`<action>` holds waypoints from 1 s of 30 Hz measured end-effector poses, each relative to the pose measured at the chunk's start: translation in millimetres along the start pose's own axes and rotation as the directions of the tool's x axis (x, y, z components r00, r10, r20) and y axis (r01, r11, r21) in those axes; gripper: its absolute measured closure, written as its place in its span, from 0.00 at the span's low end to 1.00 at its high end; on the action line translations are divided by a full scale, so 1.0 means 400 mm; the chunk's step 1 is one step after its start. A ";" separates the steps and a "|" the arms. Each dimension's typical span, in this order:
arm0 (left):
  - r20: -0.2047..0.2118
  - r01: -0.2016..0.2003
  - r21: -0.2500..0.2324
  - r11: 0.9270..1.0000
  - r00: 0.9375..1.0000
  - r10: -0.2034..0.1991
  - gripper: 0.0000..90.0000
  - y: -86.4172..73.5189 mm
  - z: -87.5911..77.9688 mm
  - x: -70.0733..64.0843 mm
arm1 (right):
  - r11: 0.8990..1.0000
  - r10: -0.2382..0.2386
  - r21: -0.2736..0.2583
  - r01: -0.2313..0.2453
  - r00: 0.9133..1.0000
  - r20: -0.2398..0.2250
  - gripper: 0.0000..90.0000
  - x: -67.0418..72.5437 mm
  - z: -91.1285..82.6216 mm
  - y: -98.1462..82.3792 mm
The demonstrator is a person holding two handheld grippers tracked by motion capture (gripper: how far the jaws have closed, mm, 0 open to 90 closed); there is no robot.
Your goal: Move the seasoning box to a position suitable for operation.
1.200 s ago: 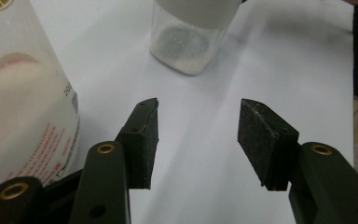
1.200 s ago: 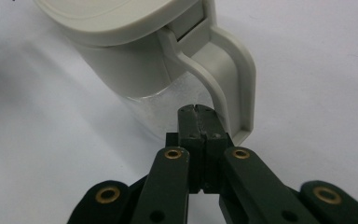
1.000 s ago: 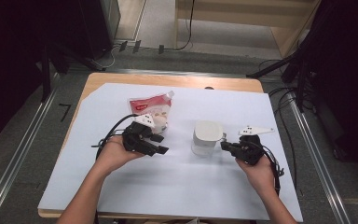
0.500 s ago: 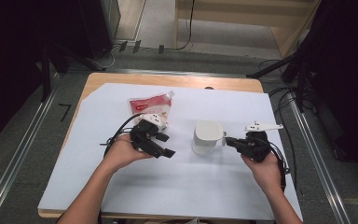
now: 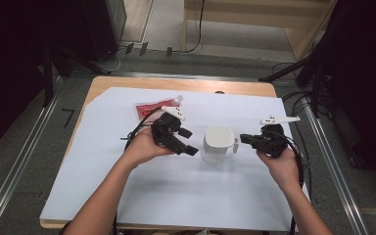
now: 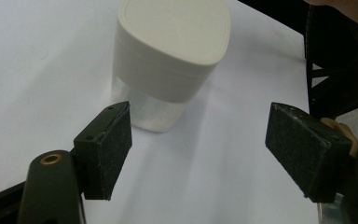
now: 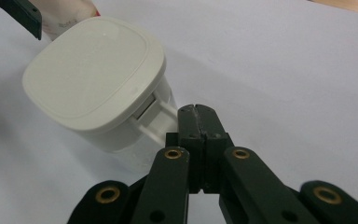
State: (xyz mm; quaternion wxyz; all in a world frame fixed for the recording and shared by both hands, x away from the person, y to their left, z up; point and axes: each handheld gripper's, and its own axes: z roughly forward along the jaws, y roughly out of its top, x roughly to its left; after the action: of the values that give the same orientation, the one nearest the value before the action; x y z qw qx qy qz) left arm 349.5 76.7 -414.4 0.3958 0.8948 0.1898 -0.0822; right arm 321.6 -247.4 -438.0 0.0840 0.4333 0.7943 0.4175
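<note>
The jug (image 5: 219, 145) stands upright near the middle of the white sheet (image 5: 176, 196), between my two grippers. It has a cream plastic lid (image 6: 175, 28), rounded-square and matt, over a clear body with a thin handle (image 7: 161, 122) on its right side. I judge it light and stiff, probably empty, and easy to tip; the smooth clear wall looks slippery. The handle is the narrow, sure hold; the lid's banded edge is the better place for a wide grasp.

My right gripper (image 7: 198, 112) is clenched, jaws tight together, with the tip at the handle; I cannot tell whether the handle is pinched or merely touched. My left gripper (image 6: 198, 154) is released: its jaws have just been opening, the rough black pads (image 6: 116, 140) stand wide apart with nothing between them, just left of the jug.

Farther left lies a red and white pouch (image 5: 149, 108), soft and flat.
</note>
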 end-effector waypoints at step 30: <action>0.013 -0.008 0.043 0.999 1.000 0.008 0.11 0.047 0.138 0.050 | 1.000 -0.004 -0.020 0.004 1.000 -0.008 1.00 0.020 0.027 -0.009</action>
State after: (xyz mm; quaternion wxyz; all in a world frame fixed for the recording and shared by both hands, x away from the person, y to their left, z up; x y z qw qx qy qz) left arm 375.6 29.9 -444.9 0.3781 0.9032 0.1819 -0.0902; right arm 320.0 -235.9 -445.6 0.0859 0.4289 0.7912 0.4273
